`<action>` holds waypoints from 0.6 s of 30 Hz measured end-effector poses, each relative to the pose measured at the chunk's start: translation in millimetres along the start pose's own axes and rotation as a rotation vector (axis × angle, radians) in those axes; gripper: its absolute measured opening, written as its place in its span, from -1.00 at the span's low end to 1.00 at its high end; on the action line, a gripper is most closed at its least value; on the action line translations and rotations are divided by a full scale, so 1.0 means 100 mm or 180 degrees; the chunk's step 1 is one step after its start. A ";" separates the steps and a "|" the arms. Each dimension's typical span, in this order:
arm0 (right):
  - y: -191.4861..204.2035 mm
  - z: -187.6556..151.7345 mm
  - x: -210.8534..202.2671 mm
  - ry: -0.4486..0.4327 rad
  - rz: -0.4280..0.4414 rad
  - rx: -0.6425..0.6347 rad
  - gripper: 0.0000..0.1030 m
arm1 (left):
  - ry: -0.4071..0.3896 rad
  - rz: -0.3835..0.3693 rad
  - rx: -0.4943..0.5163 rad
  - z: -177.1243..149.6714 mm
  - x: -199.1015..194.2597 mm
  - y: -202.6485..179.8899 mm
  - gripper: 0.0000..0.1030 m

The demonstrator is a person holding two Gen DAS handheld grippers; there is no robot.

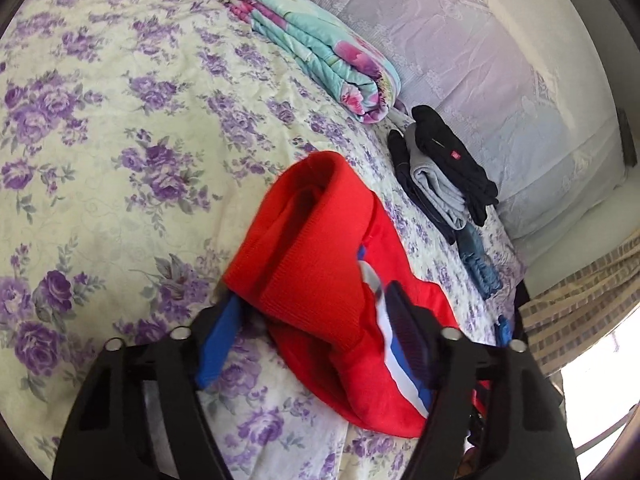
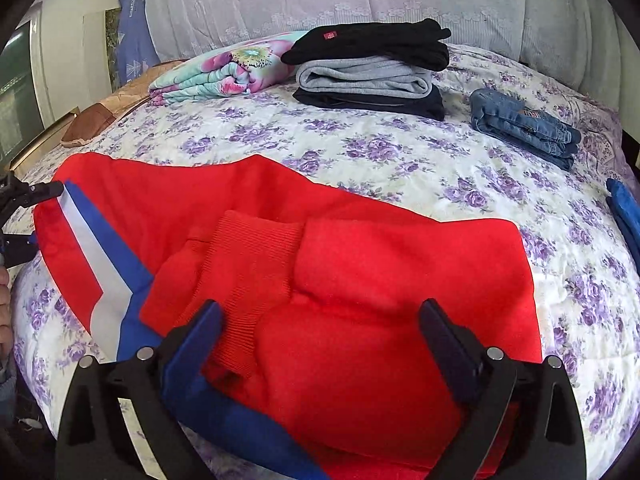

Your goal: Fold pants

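On the floral bedspread, nearest the cameras, red pants with a blue-and-white side stripe are seen lying partly folded, the ribbed cuff turned back over the middle. The right gripper is held wide above the fabric, nothing pinched between its jaws. The left gripper is set around a bunched end of the pants; whether its pads actually press the cloth cannot be told. The step is judged to be a mid-fold regrasp. A firm pinch at each side is called for next, then the end carried over and laid flat. Farther off, a stack of folded clothes, folded jeans and a folded quilt are noted.
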State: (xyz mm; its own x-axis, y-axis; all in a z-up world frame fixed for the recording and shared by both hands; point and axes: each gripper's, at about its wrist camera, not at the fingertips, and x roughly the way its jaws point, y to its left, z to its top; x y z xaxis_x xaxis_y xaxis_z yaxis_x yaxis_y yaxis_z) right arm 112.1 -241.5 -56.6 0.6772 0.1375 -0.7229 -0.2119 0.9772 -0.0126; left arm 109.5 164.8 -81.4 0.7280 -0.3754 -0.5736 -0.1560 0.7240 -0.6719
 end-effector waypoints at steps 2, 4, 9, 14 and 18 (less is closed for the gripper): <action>0.00 0.00 0.00 0.0000 0.0001 0.0001 0.93 | 0.0012 -0.0121 -0.0094 0.02 -0.01 0.08 0.06; 0.00 0.00 0.00 0.0000 -0.0001 0.0000 0.93 | 0.0012 -0.0198 -0.0142 0.04 -0.02 0.12 -0.07; 0.00 0.00 0.00 -0.0002 -0.0001 0.0000 0.93 | -0.0103 -0.0202 0.0001 0.05 -0.13 -0.01 -0.42; -0.05 0.00 -0.11 -0.0205 -0.0044 0.0125 0.93 | -0.0306 0.0008 0.0565 -0.01 -0.30 -0.47 -0.44; -0.09 0.00 -0.06 -0.0042 -0.0218 0.0164 0.93 | -0.0469 0.0074 0.0994 -0.08 -0.43 -0.85 -0.46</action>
State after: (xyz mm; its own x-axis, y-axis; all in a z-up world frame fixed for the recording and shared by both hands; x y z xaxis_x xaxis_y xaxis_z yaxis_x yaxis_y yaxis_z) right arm 109.9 -250.7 -52.8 0.6981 0.0719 -0.7124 -0.1285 0.9914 -0.0259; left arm 86.2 114.7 -3.0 0.8188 -0.2858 -0.4980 0.0216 0.8821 -0.4706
